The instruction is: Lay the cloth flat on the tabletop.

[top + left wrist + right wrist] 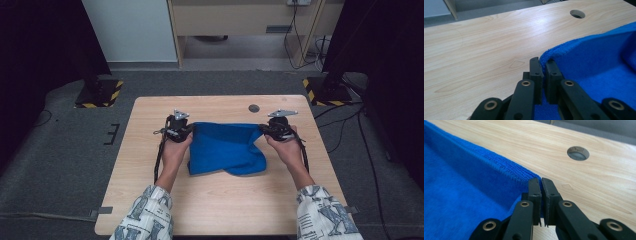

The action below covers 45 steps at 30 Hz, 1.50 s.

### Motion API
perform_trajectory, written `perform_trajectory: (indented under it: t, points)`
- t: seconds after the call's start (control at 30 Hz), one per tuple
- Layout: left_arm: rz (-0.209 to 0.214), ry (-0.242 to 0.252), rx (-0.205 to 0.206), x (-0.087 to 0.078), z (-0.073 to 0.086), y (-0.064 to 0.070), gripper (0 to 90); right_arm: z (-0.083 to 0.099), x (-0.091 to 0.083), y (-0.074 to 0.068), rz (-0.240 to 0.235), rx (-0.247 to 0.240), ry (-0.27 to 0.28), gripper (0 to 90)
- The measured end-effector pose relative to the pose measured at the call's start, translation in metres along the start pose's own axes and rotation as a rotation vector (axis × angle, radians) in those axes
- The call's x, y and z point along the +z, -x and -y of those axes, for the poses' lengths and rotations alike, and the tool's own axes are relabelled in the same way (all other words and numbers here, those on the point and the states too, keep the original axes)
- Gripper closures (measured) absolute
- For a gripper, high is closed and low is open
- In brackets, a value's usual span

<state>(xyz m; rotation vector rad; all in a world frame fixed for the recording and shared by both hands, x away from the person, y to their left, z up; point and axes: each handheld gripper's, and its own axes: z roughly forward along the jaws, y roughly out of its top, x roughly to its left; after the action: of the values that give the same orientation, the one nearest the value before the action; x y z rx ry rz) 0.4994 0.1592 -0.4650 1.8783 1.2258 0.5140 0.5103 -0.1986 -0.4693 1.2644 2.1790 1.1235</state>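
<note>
A blue cloth [225,147] lies in the middle of the wooden table [220,205], its near part rumpled. My left gripper [186,131] is shut on the cloth's far left corner; in the left gripper view the jaws [543,65] pinch the folded blue edge [584,62]. My right gripper [266,129] is shut on the far right corner; in the right gripper view the tips [541,185] clamp the cloth's hem [474,180]. The far edge is stretched between the two grippers.
A round cable hole [254,108] sits in the table [486,50] just beyond the cloth, also seen as a hole [578,153] near the right gripper. Two stand bases with yellow-black tape [99,93] rest on the floor at either far corner.
</note>
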Motion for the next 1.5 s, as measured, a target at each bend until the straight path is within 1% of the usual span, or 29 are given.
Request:
perform_trajectory:
  t: [0.03, 0.13, 0.2, 0.33, 0.37, 0.4, 0.43, 0.47, 0.5, 0.53, 0.57, 0.6, 0.63, 0.7, 0.73, 0.83, 0.87, 0.9, 0.93, 1.0, 1.07, 1.1, 1.2, 1.23, 1.27, 1.33, 1.4, 1.47, 1.5]
  points:
    - [0.002, -0.004, -0.012, 0.002, 0.0, -0.002, 85.8, 0.0, 0.003, 0.001, 0.003, 0.005, -0.006, 86.6]
    - [-0.003, -0.018, -0.016, 0.009, 0.001, -0.005, 85.9, -0.002, 0.009, 0.001, 0.01, 0.016, -0.016, 86.7]
    - [-0.008, -0.038, -0.018, 0.015, 0.001, -0.008, 85.9, -0.005, 0.018, 0.002, 0.021, 0.019, -0.039, 86.7]
    - [-0.009, -0.048, -0.04, 0.023, 0.001, -0.015, 84.7, -0.007, 0.032, 0.005, 0.03, 0.027, -0.062, 86.4]
    - [-0.011, -0.048, -0.046, 0.025, 0.001, -0.017, 82.9, -0.008, 0.035, 0.006, 0.032, 0.029, -0.067, 85.8]
    - [-0.015, -0.044, -0.057, 0.027, 0.001, -0.018, 77.9, -0.008, 0.038, 0.007, 0.036, 0.03, -0.073, 83.9]
    - [-0.015, -0.044, -0.057, 0.027, 0.001, -0.018, 68.5, -0.008, 0.038, 0.007, 0.036, 0.03, -0.073, 83.9]
    - [-0.018, -0.03, -0.07, 0.03, 0.002, -0.02, 68.5, -0.009, 0.04, 0.007, 0.043, 0.033, -0.072, 78.0]
    - [-0.012, -0.015, -0.08, 0.031, 0.003, -0.021, 48.9, -0.01, 0.043, 0.009, 0.044, 0.064, -0.052, 58.5]
    - [-0.016, -0.01, -0.079, 0.031, 0.003, -0.022, 44.1, -0.011, 0.043, 0.009, 0.048, 0.072, -0.04, 51.8]
    - [-0.016, -0.01, -0.079, 0.031, 0.003, -0.022, 39.9, -0.011, 0.043, 0.009, 0.048, 0.072, -0.04, 51.8]
    - [-0.015, 0.007, -0.084, 0.03, 0.002, -0.024, 36.3, -0.014, 0.041, 0.009, 0.062, 0.076, -0.011, 40.9]
    - [-0.017, 0.012, -0.084, 0.029, 0.002, -0.025, 34.6, -0.015, 0.04, 0.009, 0.062, 0.076, -0.001, 36.3]
    - [-0.018, 0.018, -0.084, 0.027, 0.001, -0.025, 33.4, -0.016, 0.038, 0.009, 0.066, 0.078, 0.009, 34.0]
    - [-0.018, 0.027, -0.076, 0.024, -0.001, -0.024, 32.1, -0.018, 0.034, 0.01, 0.061, 0.069, 0.025, 29.2]
    - [-0.015, 0.027, -0.055, 0.016, -0.003, -0.021, 30.4, -0.02, 0.028, 0.008, 0.05, 0.062, 0.021, 25.5]
    - [-0.015, 0.027, -0.055, 0.016, -0.003, -0.021, 29.7, -0.02, 0.028, 0.008, 0.05, 0.062, 0.021, 25.5]
    - [-0.012, 0.026, -0.043, 0.013, -0.004, -0.019, 29.7, -0.02, 0.026, 0.007, 0.045, 0.055, 0.015, 24.8]
    - [-0.012, 0.034, -0.027, 0.005, -0.003, -0.015, 29.2, -0.017, 0.018, 0.003, 0.037, 0.028, 0.026, 24.8]
    - [-0.008, 0.042, -0.012, -0.003, -0.001, -0.011, 29.3, -0.013, 0.011, 0.001, 0.024, 0.021, 0.034, 25.9]
    - [0.003, 0.048, -0.011, -0.012, 0.005, -0.006, 29.2, -0.008, 0.003, -0.003, 0.011, 0.014, 0.036, 30.0]
    - [0.003, 0.048, -0.011, -0.012, 0.005, -0.006, 29.2, -0.008, 0.003, -0.003, 0.011, 0.014, 0.036, 30.0]
    - [0.007, 0.063, 0.005, -0.024, 0.016, 0.001, 29.2, 0.001, -0.01, -0.008, -0.004, -0.003, 0.045, 35.2]
    - [0.009, 0.067, 0.009, -0.027, 0.02, 0.003, 28.8, 0.005, -0.014, -0.009, -0.007, -0.004, 0.054, 38.2]
    - [0.011, 0.071, 0.024, -0.033, 0.028, 0.006, 27.1, 0.014, -0.022, -0.013, -0.017, -0.007, 0.057, 42.8]
    - [0.013, 0.073, 0.035, -0.036, 0.031, 0.008, 26.4, 0.018, -0.024, -0.013, -0.022, -0.01, 0.06, 44.7]
    - [0.027, 0.078, 0.045, -0.043, 0.044, 0.012, 26.0, 0.032, -0.032, -0.017, -0.034, -0.019, 0.068, 49.7]
    - [0.036, 0.068, 0.055, -0.045, 0.05, 0.014, 26.0, 0.041, -0.036, -0.019, -0.047, -0.029, 0.063, 52.3]
    - [0.036, 0.068, 0.055, -0.045, 0.05, 0.014, 25.8, 0.041, -0.036, -0.019, -0.047, -0.029, 0.063, 52.3]
